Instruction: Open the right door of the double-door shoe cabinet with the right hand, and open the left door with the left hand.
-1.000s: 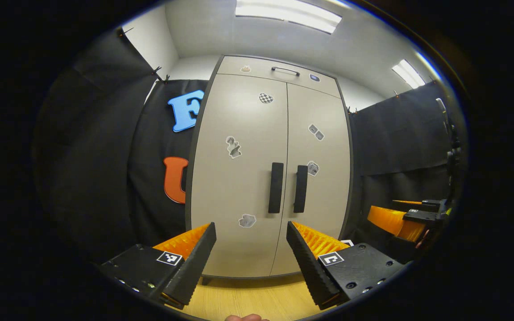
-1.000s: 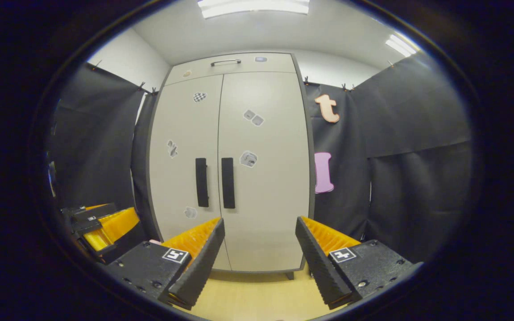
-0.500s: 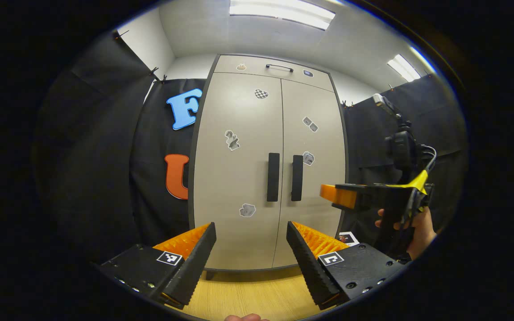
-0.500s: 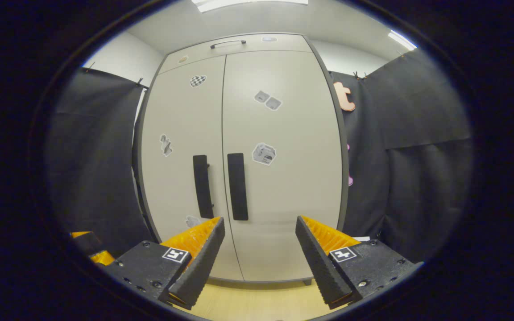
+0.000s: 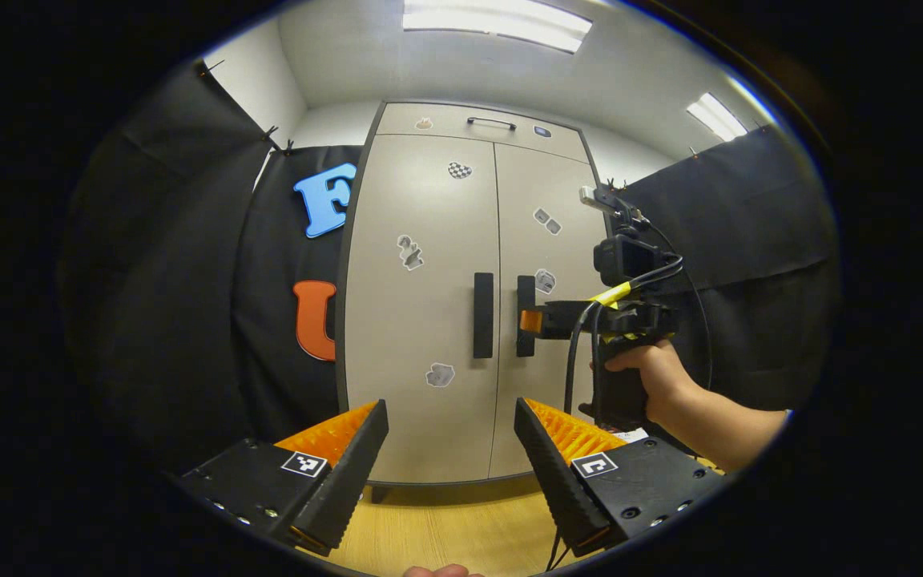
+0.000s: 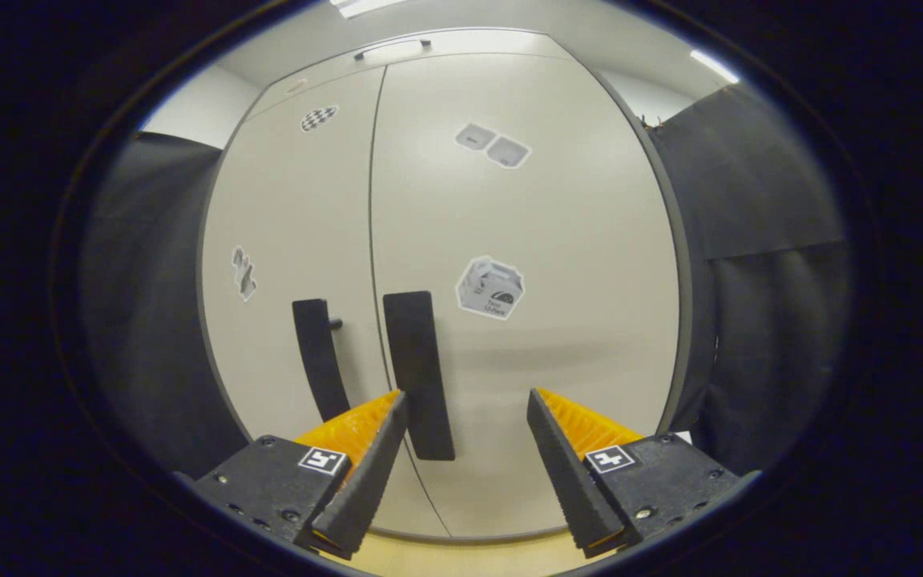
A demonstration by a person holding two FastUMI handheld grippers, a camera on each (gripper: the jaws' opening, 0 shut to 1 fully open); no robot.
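Low in the left gripper view, the left gripper point(image 5: 451, 457) has its jaws wide open with nothing between them, and it sits well back from the shoe cabinet point(image 5: 421, 385). At the middle of that frame, both doors are shut and two dark handles stand side by side: the left handle point(image 5: 483, 315) and the right handle point(image 5: 525, 316). Each handle is long and stands straight up and down. Just to the right of them, a hand point(image 5: 654, 377) holds the right gripper point(image 5: 532, 320) up close to the right handle, and its tip looks to be right at the handle. In the right gripper view, the right gripper point(image 6: 465, 461) also has its jaws open and empty. The right handle point(image 6: 417, 377) is up and to the left of the gap, right beside the left-side jaw and not yet between the two. The right door point(image 6: 525, 320) takes up most of the frame. So I think the right gripper is the nearer one, and it needs to slide a little to the left to get the tall handle between its jaws.
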